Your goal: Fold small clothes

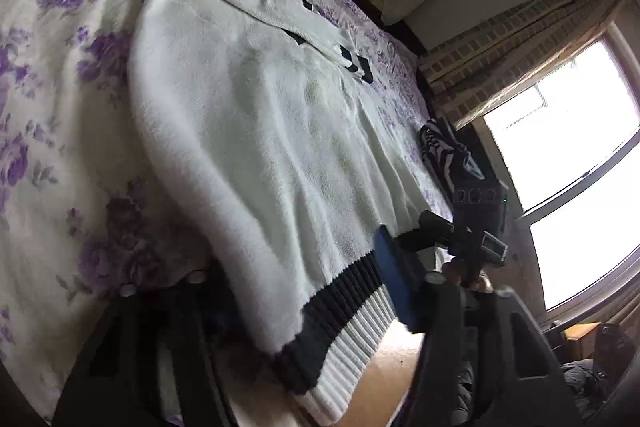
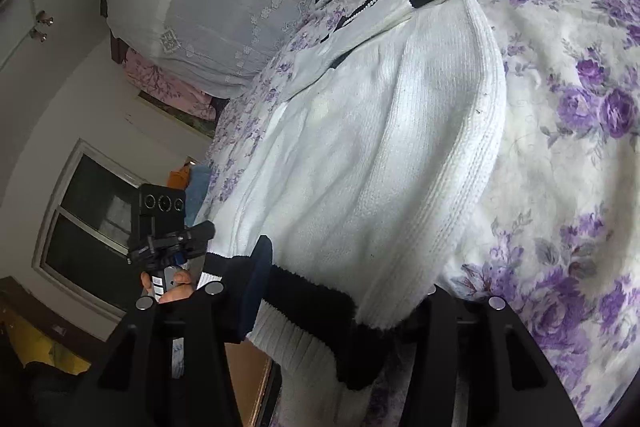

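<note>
- white knit sweater [image 1: 256, 131] lies flat on the floral bedsheet [image 1: 60, 87], sleeves already turned in over the body, so what's left looks like the bottom-up fold
- black-and-white ribbed hem [image 1: 344, 311] hangs just past the bed edge: easy for fingers to get under and over it
- left gripper [image 1: 312, 307] straddles one end of the hem, fabric between its two fingers; jaws look partly drawn in on the knit, full pinch not clear from this view
- right gripper [image 2: 320, 311] sits at the other hem end, hem band [image 2: 312, 311] between its fingers, same half-closed look
- each gripper shows in the other's camera, with a hand [image 2: 172, 287] on the handle
- one grip per corner probably keeps the hem taut and level when lifted toward the collar
- risk: a thick knit could slip out of a shallow bite
</note>
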Demonstrator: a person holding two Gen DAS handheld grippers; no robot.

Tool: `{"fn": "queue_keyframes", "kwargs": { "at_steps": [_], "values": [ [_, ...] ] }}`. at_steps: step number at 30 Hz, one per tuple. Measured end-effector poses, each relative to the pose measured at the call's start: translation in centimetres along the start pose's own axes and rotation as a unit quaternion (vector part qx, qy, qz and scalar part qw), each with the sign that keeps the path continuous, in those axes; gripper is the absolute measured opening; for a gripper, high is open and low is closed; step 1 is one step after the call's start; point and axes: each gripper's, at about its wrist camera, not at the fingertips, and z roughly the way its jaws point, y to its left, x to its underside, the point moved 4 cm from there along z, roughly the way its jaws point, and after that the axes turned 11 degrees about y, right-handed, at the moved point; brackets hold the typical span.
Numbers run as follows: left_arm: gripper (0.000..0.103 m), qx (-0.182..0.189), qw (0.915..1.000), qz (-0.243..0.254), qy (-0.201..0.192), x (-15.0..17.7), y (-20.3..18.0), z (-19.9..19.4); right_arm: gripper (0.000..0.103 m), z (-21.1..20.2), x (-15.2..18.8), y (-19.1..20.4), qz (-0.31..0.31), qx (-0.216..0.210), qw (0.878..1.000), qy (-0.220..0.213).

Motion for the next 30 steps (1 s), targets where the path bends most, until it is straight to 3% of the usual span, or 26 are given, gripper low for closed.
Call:
{"fn": "queue_keyframes", "kwargs": {
  "at_steps": [2,6,7,8,9,15,20,30],
  "values": [
    [0.038,0.003,0.9998,-0.020,-0.003,0.5,0.9,-0.4,0.048,-0.3,0.1,-0.2,0.009,-0.010,1.000,-0.006],
    [0.036,-0.029,0.9996,-0.006,0.000,1.0,0.3,0.1,0.043,-0.2,0.5,0.2,0.003,0.020,1.000,-0.004],
    [0.031,-0.036,0.9994,-0.002,-0.004,1.0,0.1,0.1,0.042,-0.2,0.6,0.3,-0.001,0.028,1.000,-0.004],
    [0.017,-0.038,0.9992,0.000,-0.007,0.9,0.1,0.0,0.039,-0.1,0.5,0.4,-0.001,0.036,0.999,-0.005],
    [0.012,-0.043,0.9990,0.001,-0.011,0.8,0.0,-0.2,0.035,0.0,0.4,0.5,0.000,0.047,0.999,-0.005],
    [0.010,-0.074,0.9960,0.040,-0.032,-0.7,-1.6,-1.5,0.022,-0.7,-1.0,1.7,-0.023,0.072,0.997,-0.024],
    [0.010,-0.097,0.9916,0.067,-0.052,-2.9,-3.1,-2.3,0.021,-2.0,-3.3,3.4,-0.047,0.068,0.995,-0.050],
    [0.009,-0.116,0.9883,0.063,-0.077,-8.2,-3.1,-3.0,0.020,-2.0,-9.0,3.7,-0.047,0.070,0.994,-0.071]
  ]
}}
